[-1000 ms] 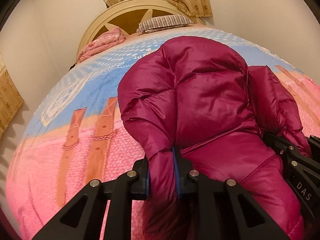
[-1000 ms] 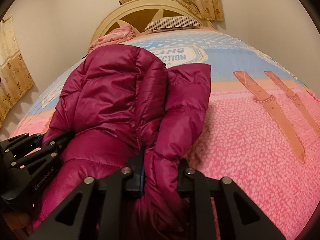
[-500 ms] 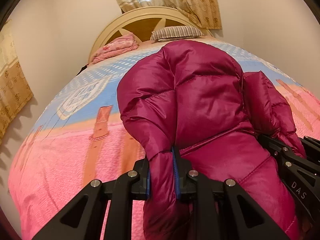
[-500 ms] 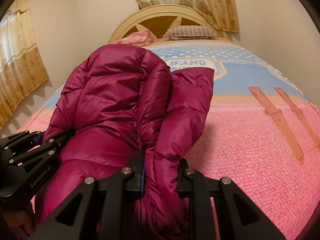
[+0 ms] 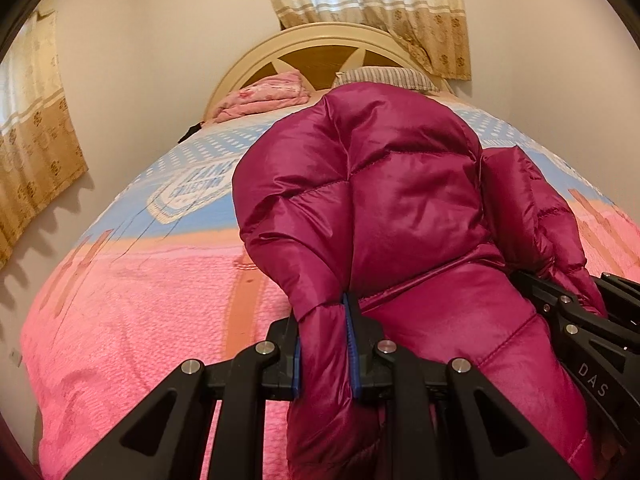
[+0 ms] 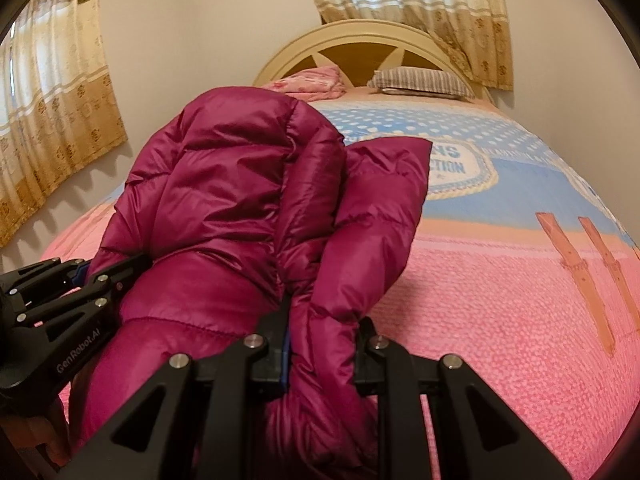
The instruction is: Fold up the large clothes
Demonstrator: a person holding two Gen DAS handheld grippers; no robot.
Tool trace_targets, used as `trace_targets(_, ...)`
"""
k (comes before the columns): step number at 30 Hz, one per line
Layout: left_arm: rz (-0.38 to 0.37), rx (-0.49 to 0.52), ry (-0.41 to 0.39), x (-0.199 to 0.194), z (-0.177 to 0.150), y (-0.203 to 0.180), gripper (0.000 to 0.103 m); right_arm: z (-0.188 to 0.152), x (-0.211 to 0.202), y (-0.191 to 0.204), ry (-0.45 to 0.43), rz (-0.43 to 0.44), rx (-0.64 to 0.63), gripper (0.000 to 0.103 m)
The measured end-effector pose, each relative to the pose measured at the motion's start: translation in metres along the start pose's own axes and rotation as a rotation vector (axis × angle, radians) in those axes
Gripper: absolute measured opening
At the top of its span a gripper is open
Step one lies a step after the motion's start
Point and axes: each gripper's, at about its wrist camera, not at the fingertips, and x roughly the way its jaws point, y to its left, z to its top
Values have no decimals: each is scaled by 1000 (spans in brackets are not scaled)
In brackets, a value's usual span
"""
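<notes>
A large magenta puffer jacket is lifted off the pink and blue bedspread, bulging up toward the headboard. My left gripper is shut on a bunched fold at the jacket's near left edge. In the right wrist view the same puffer jacket fills the left half, and my right gripper is shut on a thick fold of its near right edge. Each gripper shows in the other's view: the right one at the far right, the left one at the far left. The jacket's underside is hidden.
The bedspread lies bare to the right of the jacket. At the head of the bed are a cream and wood headboard, a striped pillow and a folded pink blanket. Beige curtains hang on the left wall.
Both grippers have risen and moved toward the head of the bed with the jacket. The jacket bulges higher, now covering more of the bedspread and reaching the pillow line.
</notes>
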Motion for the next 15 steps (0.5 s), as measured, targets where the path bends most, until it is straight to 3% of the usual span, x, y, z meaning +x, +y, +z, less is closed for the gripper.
trace_targets(15, 60, -94, -11, -16, -11, 65, 18, 4, 10, 50, 5, 75, -104, 21)
